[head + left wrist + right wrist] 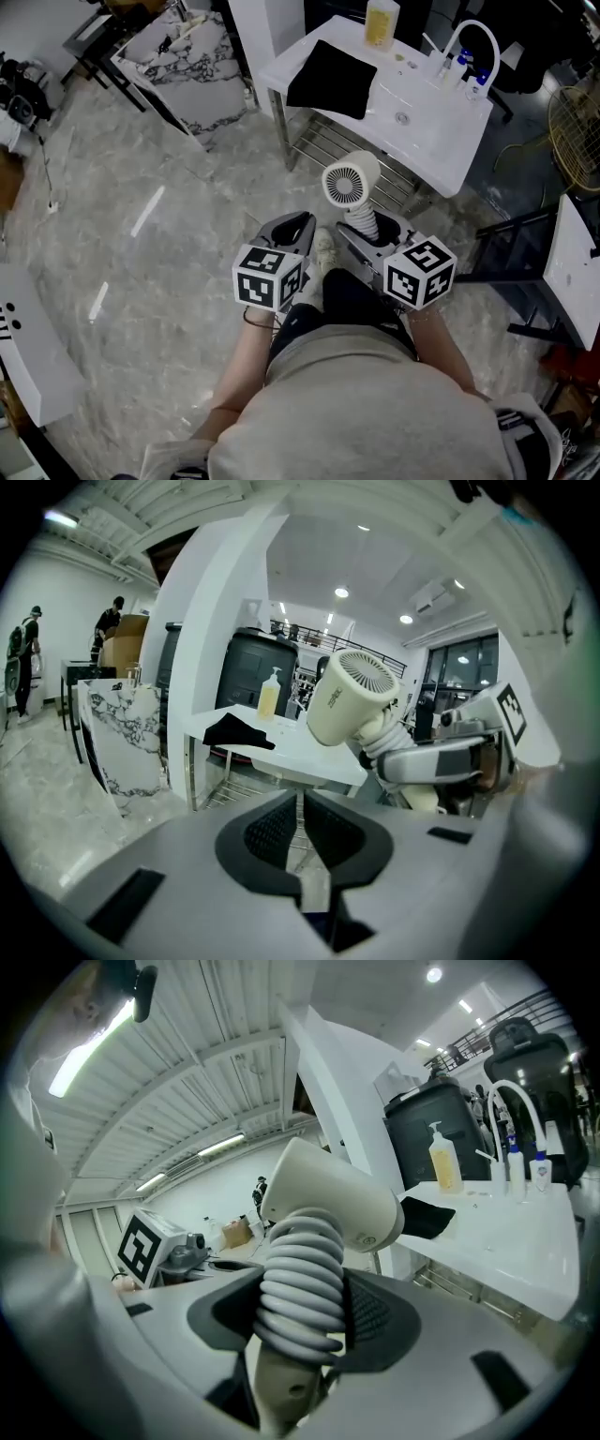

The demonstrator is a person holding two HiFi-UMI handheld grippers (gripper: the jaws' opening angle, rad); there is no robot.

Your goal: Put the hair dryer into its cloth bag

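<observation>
Clearly the right gripper (302, 1312) has the load: its jaws are clamped on the handle of the hair dryer (328, 1199), over the grey cord (298, 1279) coiled round that handle. The handle stands roughly upright between the pads. The cream barrel sits crosswise on top, and in the head view its round grille faces up toward the camera.

Just beside it, the left gripper (300, 834) has its jaws drawn nearly together with nothing between them, so it is the free one. Both grippers are held in front of the person's body, short of the near edge of the white table (441, 161).

Beyond them, the cloth bag (333, 77) lies flat and dark at the left end of the table, beside the sink basin. It is well apart from both grippers. The left gripper view shows it ahead and a little to the left. The right gripper view shows it ahead and to the right of the dryer, so it lies between the lines the two grippers point along.

Neither gripper looks clearly nearer. The bag's mouth cannot be made out from here.

My reading is that the empty left gripper should reach the bag first and lift an edge. The dryer would then need tipping so its long axis runs into the opening.
</observation>
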